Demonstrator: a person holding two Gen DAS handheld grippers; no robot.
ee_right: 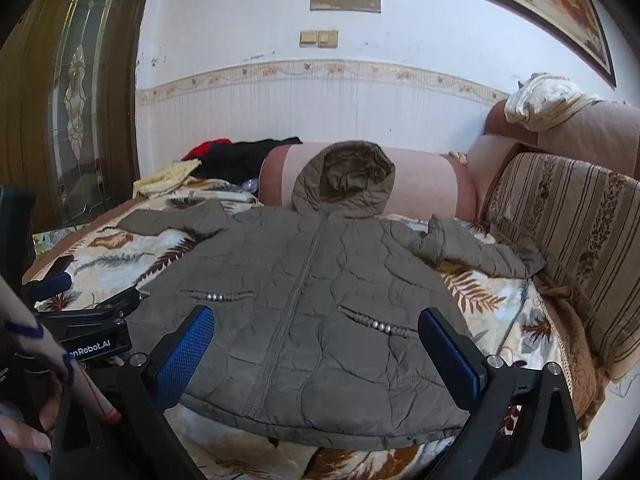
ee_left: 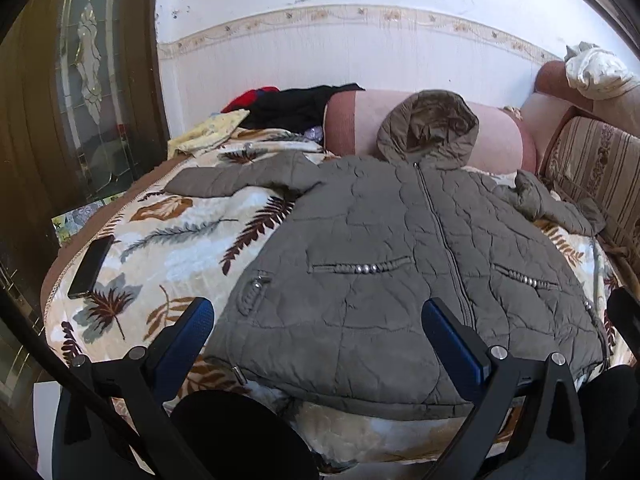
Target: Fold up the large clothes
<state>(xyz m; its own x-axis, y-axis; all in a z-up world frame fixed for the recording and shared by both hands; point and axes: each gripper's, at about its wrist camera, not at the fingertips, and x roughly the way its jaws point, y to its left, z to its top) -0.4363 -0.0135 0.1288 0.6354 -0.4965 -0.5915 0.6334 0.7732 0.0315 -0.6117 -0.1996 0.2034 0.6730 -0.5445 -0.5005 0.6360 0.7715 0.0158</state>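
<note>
An olive-grey quilted hooded jacket (ee_left: 400, 264) lies spread face up and zipped on a leaf-patterned blanket (ee_left: 168, 240). Its hood (ee_left: 430, 128) rests against a pink bolster, and both sleeves stretch out sideways. My left gripper (ee_left: 318, 328) is open and empty, just above the jacket's left hem. In the right wrist view the jacket (ee_right: 304, 300) fills the middle. My right gripper (ee_right: 316, 340) is open and empty above the hem. The left gripper (ee_right: 80, 308) shows at that view's left edge.
A black phone (ee_left: 90, 266) lies on the blanket's left edge. Black, red and yellow clothes (ee_left: 280, 110) are piled at the back left. A striped sofa back (ee_right: 576, 248) runs along the right. A pink bolster (ee_right: 420, 184) lies against the wall. A glass-panelled door (ee_left: 80, 80) stands left.
</note>
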